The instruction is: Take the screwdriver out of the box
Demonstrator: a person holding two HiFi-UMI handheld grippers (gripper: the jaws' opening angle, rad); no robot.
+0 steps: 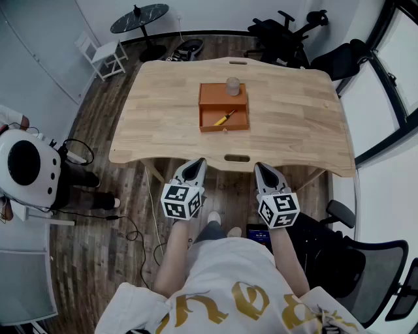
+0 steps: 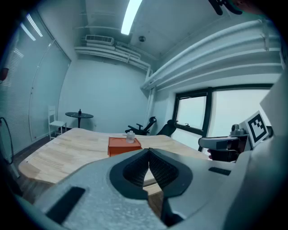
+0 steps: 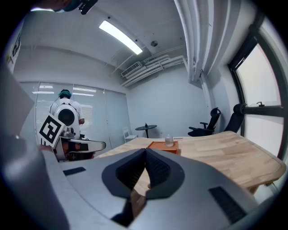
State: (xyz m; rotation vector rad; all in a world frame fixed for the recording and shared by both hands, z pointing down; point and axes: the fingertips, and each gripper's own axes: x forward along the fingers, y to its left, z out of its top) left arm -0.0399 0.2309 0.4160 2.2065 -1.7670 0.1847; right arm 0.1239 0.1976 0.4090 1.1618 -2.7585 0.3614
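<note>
An orange box (image 1: 223, 107) sits near the middle of the wooden table (image 1: 163, 124), its drawer pulled out toward me. A yellow-handled screwdriver (image 1: 223, 118) lies in the drawer. A small clear jar (image 1: 233, 86) stands on the box's top. My left gripper (image 1: 194, 169) and right gripper (image 1: 266, 174) hover side by side just short of the table's near edge, both shut and holding nothing. In the left gripper view the box (image 2: 124, 146) shows beyond the closed tips (image 2: 149, 150). The right gripper view shows the box (image 3: 164, 145) past its closed tips (image 3: 146, 149).
Office chairs (image 1: 287, 29) stand behind the table, another (image 1: 366, 261) at my right. A round black side table (image 1: 139, 17) and white chair (image 1: 104, 55) are at the back left. A white round device (image 1: 26, 163) with cables sits on the floor at left.
</note>
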